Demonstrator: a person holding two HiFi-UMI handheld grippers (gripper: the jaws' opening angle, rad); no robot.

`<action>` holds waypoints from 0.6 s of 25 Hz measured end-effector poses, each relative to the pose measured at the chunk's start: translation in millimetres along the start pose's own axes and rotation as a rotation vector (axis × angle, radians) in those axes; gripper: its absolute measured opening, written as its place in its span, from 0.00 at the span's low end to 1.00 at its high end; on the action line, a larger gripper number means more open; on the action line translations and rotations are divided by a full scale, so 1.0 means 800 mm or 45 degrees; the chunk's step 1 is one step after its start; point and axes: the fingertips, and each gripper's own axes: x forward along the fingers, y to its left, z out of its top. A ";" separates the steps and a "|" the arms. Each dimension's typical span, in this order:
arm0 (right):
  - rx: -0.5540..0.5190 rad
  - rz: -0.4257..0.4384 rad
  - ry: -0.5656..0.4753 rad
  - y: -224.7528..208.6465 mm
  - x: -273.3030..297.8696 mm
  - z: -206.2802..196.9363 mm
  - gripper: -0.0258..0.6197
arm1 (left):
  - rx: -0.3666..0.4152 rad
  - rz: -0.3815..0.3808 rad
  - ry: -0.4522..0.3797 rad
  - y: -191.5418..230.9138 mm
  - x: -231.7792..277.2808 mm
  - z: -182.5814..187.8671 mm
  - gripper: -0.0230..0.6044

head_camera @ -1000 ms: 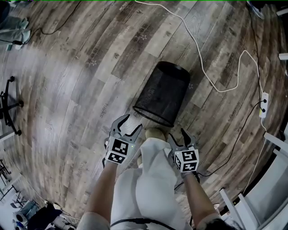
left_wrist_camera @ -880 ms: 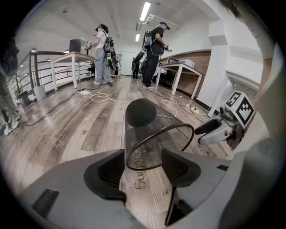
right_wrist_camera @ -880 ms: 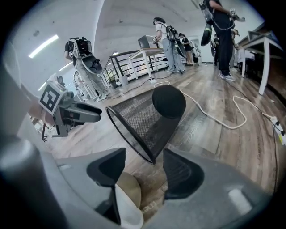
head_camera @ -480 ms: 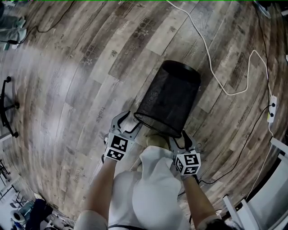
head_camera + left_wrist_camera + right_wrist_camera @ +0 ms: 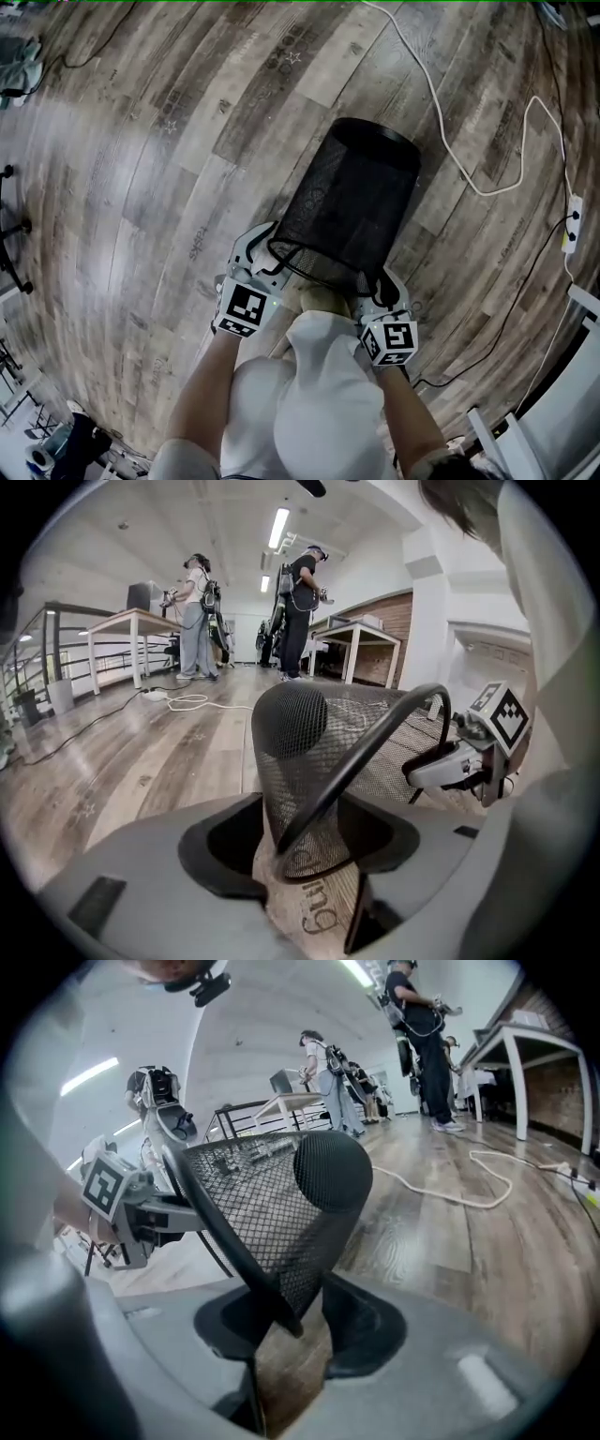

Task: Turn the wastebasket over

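A black mesh wastebasket [image 5: 356,206] lies on its side on the wood floor, its open rim turned toward me. My left gripper [image 5: 265,246] is at the rim's left side and my right gripper [image 5: 380,281] at its right side. In the left gripper view the rim and mesh wall [image 5: 309,752] pass between the wide jaws of the left gripper [image 5: 309,836]. In the right gripper view the wastebasket rim [image 5: 272,1213] runs between the jaws of the right gripper [image 5: 286,1321]. Those jaws have just been closing, with floor still showing beside the rim.
A white cable [image 5: 469,141] loops over the floor behind the basket to a power strip [image 5: 570,225]. White furniture [image 5: 562,394] stands at the right and a chair base [image 5: 9,244] at the left. My trouser leg [image 5: 309,394] is between the grippers. People [image 5: 197,611] stand by tables far off.
Both grippers have dropped and moved forward from short of the basket to its rim. The rim now sits between each pair of jaws. The basket still lies on its side.
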 end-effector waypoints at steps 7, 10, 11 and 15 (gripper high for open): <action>0.075 -0.169 -0.038 -0.031 -0.018 0.021 0.17 | 0.044 0.014 0.026 -0.016 -0.008 0.003 0.23; 0.079 -0.196 -0.036 -0.031 -0.026 0.037 0.15 | 0.019 0.036 0.048 -0.018 -0.016 0.005 0.21; 0.079 -0.201 -0.027 -0.030 -0.029 0.041 0.15 | -0.007 0.047 0.050 -0.018 -0.019 0.007 0.20; 0.051 -0.197 0.011 -0.019 -0.040 0.059 0.13 | -0.119 0.098 0.056 -0.011 -0.038 0.024 0.17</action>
